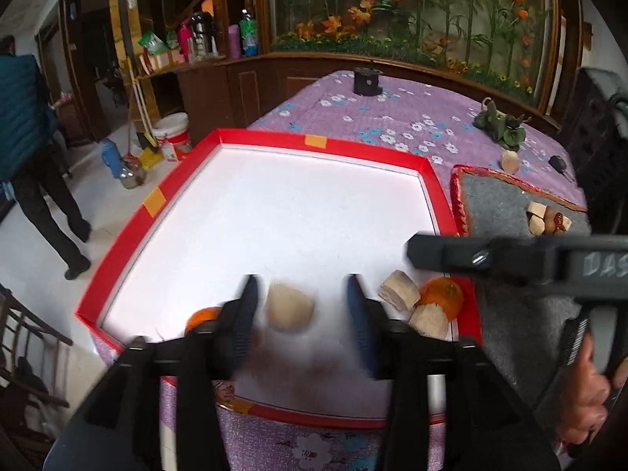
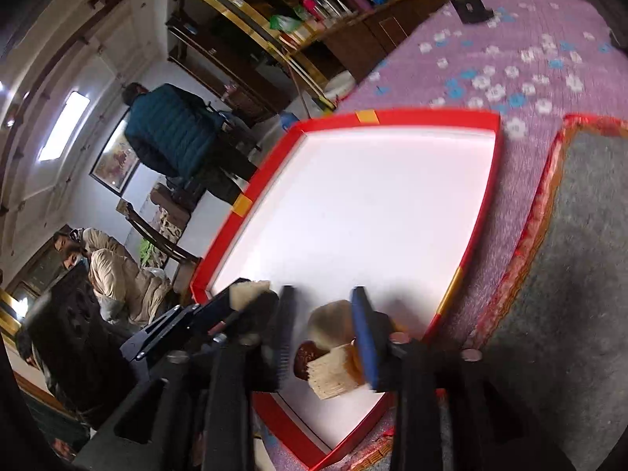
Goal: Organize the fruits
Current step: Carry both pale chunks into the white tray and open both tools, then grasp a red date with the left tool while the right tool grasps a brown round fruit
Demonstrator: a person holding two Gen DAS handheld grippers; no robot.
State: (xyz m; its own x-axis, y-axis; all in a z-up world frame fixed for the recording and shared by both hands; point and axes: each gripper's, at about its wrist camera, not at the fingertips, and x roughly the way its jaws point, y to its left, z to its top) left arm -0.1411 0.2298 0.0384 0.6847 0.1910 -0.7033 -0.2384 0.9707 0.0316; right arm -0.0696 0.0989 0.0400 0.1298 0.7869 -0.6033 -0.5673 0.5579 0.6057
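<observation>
now the placing step is judged to be in hand: pale fruit pieces and oranges are being gathered in the red-rimmed tray point(image 1: 428, 172). the left gripper point(image 1: 302, 306) is held spread, and a pale piece point(image 1: 290, 306) lies loose between its fingers on the white floor. the right gripper point(image 2: 325, 333) is also parted, with a cut chunk point(image 2: 333, 376) between its fingers, not clearly pressed. more pieces point(image 1: 537, 216) wait on the grey mat point(image 1: 506, 204). next, both grippers should be lifted clear. both are pointed steeply downward.
</observation>
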